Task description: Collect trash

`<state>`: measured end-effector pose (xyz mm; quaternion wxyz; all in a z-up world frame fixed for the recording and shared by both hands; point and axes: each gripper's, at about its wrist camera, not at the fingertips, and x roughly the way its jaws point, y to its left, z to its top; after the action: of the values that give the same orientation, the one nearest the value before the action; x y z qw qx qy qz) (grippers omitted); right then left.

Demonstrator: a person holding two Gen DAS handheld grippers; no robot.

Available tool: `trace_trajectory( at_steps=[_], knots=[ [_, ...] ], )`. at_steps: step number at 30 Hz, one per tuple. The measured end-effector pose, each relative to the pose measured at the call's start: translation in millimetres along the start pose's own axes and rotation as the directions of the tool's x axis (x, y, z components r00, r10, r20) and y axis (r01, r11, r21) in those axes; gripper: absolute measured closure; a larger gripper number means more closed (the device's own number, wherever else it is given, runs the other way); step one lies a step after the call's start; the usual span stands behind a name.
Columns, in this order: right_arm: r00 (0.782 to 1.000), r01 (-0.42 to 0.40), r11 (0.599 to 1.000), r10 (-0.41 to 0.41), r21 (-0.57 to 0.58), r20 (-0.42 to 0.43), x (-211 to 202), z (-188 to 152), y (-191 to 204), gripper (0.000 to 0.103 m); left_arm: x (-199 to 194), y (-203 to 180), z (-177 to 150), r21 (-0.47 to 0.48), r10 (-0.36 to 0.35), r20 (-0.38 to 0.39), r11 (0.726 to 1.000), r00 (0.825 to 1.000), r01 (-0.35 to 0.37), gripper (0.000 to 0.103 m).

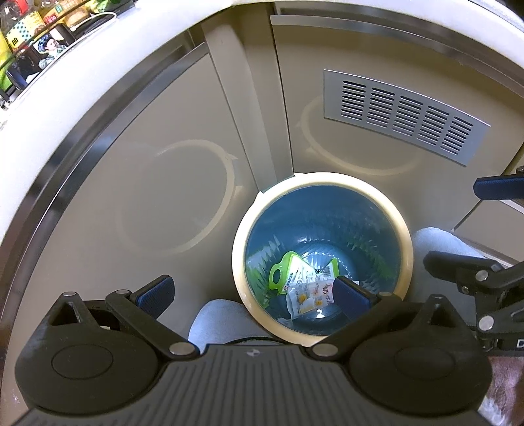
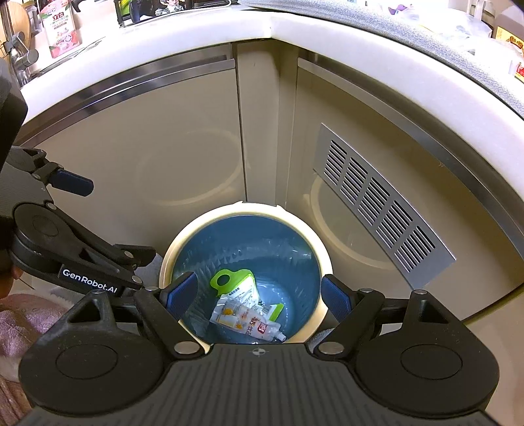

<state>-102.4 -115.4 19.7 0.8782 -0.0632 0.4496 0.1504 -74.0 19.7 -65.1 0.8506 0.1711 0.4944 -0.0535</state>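
Note:
A round trash bin with a cream rim (image 1: 240, 249) (image 2: 322, 249) and blue liner stands on the floor in the cabinet corner. At its bottom lie a green-and-white package (image 1: 285, 270) (image 2: 234, 281) and a white drink pouch (image 1: 308, 296) (image 2: 244, 318). My left gripper (image 1: 252, 288) is open and empty, hovering over the bin's left rim. My right gripper (image 2: 258, 295) is open and empty, directly above the bin. Each gripper shows in the other's view: the right one at the right edge (image 1: 475, 242), the left one at the left edge (image 2: 108, 222).
Beige cabinet doors (image 2: 163, 131) surround the bin, one with a metal vent grille (image 1: 406, 116) (image 2: 380, 203). The white counter edge (image 2: 262, 23) runs above, with bottles and packets on top. Pale blue slippers (image 1: 216, 322) and pink cloth (image 2: 23, 314) sit beside the bin.

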Motion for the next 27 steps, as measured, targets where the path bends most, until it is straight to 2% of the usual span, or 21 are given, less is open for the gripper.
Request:
trace_trajectory(
  at_steps=[16, 27],
  knots=[
    [1.000, -0.002, 1.000, 0.002, -0.001, 0.003, 0.1, -2.2, -2.2, 0.019, -8.6, 1.9, 1.3, 0.013, 0.027, 0.033, 1.000, 0.999, -0.028, 0.000],
    [0.999, 0.007, 1.000, -0.007, 0.011, 0.032, -7.5, -6.2, -6.3, 0.019, -17.2, 9.2, 7.2, -0.014, 0.018, 0.055, 1.000, 0.998, -0.017, 0.000]
  ],
)
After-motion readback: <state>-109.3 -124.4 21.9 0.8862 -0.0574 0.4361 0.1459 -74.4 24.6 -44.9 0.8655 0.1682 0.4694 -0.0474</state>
